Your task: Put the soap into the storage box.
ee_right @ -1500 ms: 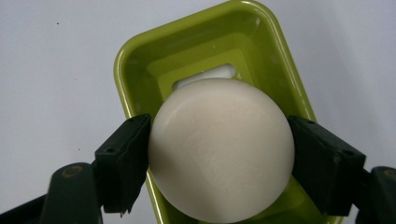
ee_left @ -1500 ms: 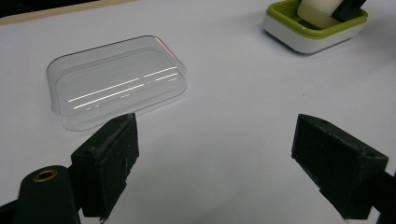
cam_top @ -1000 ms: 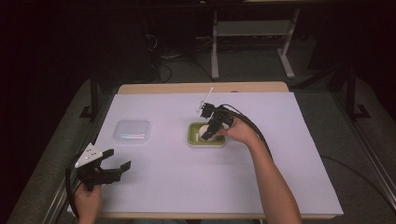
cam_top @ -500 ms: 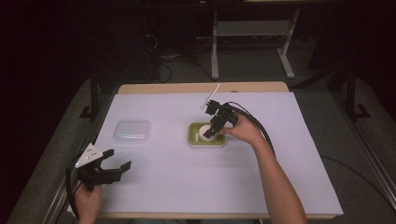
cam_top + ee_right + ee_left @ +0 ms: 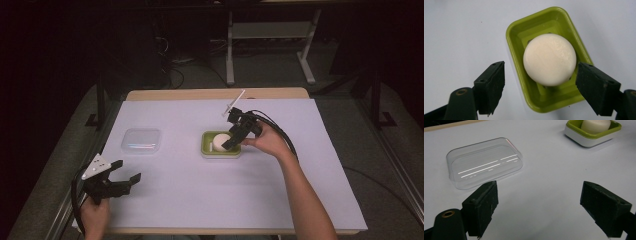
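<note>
Your right tongs (image 5: 231, 141) hang over the soap dish with the jaws spread wide and nothing between them; in the right gripper view they (image 5: 540, 87) straddle the round white soap (image 5: 549, 59), one jaw out over the bare sheet beside the dish, the other by the dish's far long edge. The soap lies flat in the green soap dish (image 5: 517, 37), resting on its ribbed floor and taking up most of the width. The dish (image 5: 206, 148) sits near the middle of the worktop (image 5: 200, 200).

Your left tongs (image 5: 116, 184) are down at the near left corner, also spread wide and holding nothing. In the left gripper view they (image 5: 539, 207) point across the white sheet toward the clear plastic lid (image 5: 484, 162), which lies flat and well apart from the dish (image 5: 576, 138).

By my reading, the soap is settled in the dish, or you are poised to take it out; the pictures fit either. If covering comes next, the lid is the thing to fetch: bring your left tongs forward, take it by one long edge where the rim gives purchase, and keep the grip light, since thin clear plastic will likely flex or slip. Draw the right tongs clear of the dish first so the lid has room to come down square.
</note>
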